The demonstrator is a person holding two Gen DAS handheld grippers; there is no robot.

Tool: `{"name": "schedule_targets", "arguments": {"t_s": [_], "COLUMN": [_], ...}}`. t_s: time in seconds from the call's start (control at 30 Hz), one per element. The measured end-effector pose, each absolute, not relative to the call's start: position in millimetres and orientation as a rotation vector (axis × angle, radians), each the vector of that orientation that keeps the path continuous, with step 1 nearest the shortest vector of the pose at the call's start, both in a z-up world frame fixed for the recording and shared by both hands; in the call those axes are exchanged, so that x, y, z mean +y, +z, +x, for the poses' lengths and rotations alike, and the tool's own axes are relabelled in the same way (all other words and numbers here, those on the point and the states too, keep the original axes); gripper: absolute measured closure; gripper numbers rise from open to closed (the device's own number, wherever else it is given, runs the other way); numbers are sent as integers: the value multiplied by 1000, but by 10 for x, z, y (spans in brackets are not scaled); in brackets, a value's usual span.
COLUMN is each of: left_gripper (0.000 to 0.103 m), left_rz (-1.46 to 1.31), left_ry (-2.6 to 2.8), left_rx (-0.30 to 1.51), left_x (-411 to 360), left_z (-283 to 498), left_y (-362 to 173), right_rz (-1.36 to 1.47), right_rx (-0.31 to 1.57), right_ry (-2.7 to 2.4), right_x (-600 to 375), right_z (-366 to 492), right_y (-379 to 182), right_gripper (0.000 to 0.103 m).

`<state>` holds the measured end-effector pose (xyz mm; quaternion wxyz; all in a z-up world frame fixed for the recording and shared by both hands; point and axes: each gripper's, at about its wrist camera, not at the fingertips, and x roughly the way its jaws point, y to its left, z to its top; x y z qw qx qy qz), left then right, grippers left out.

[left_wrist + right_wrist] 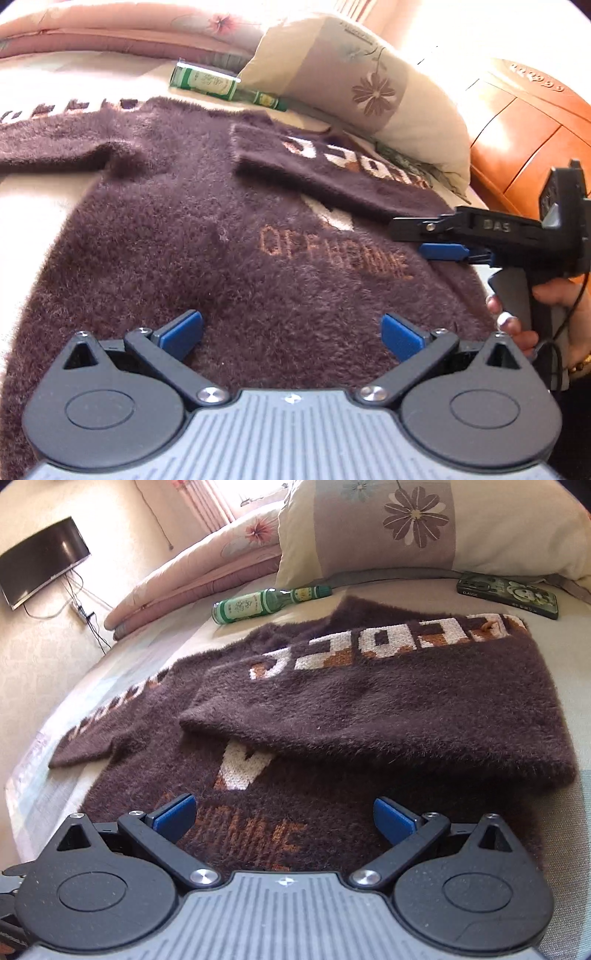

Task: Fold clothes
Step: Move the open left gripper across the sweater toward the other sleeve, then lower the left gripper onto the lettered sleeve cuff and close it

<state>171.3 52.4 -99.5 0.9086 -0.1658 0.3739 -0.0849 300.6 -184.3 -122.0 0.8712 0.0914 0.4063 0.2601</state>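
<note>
Fingers, left gripper [291, 334]: blue-padded, spread wide, grasping nothing; poised over the lower body of the garment.
Fingers, right gripper [284, 818]: blue-padded, likewise spread wide and empty; in the left wrist view the same tool [424, 236] is seen side-on, held by a hand [517, 325] at the garment's right edge.
Garment: fuzzy dark-brown knitted sweater [177, 221] with white and orange lettering, lying flat on the bed [55, 701]. One sleeve [388, 701] is folded across the chest, partly covering the white chest motif; the other sleeve [55, 144] extends outward to the left.
Green glass bottle with pale label [266, 602]: lying on its side on the bed, just beyond the sweater's upper edge.
Cream pillow with brown flower print [417, 528]: behind the sweater.
Dark green phone case [508, 594]: flat on the bed, near the pillow.
Folded pink quilt [207, 565]: far side of the bed.
Black wall-mounted television [40, 559]: upper left, right wrist view.
Orange-brown wooden cabinet [524, 125]: beside the bed.
</note>
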Motion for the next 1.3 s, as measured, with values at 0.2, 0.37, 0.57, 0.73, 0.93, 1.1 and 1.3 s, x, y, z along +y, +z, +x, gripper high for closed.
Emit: {"name": "schedule_targets", "arguments": {"t_s": [0.2,0.37,0.57,0.73,0.93,1.1,1.3], "left_gripper": [1,1,1,1,1,1,1], "left_rz": [-353,-383,-343,-365,-447,-499,-577], "left_ry": [-88,-110,-79,-90,-85,-43,87], "left_rx": [728,781,754,768,726,674,651], "left_x": [640,738,794,912,1116,1445,2025], "left_z": [1769,1760,1614,1502,1508,1591,1813], "left_y": [-865,-952,-889,-979,-863,-753,-751], "right_rz": [133,86,33,96,135,210,139], "right_rx": [831,814,775,775,750,646,521], "right_ry": [561,575,612,667,703,805,840], "right_x": [-1697,-1576,-1415,-1359,-1314,-1361,-1298], "right_z": [2937,2880,2782,2760,2723,2627,2481], "right_y": [-1203,-1189,-1190,-1198,-1204,-1098,-989], "right_gripper": [0,0,0,0,0,0,0]}}
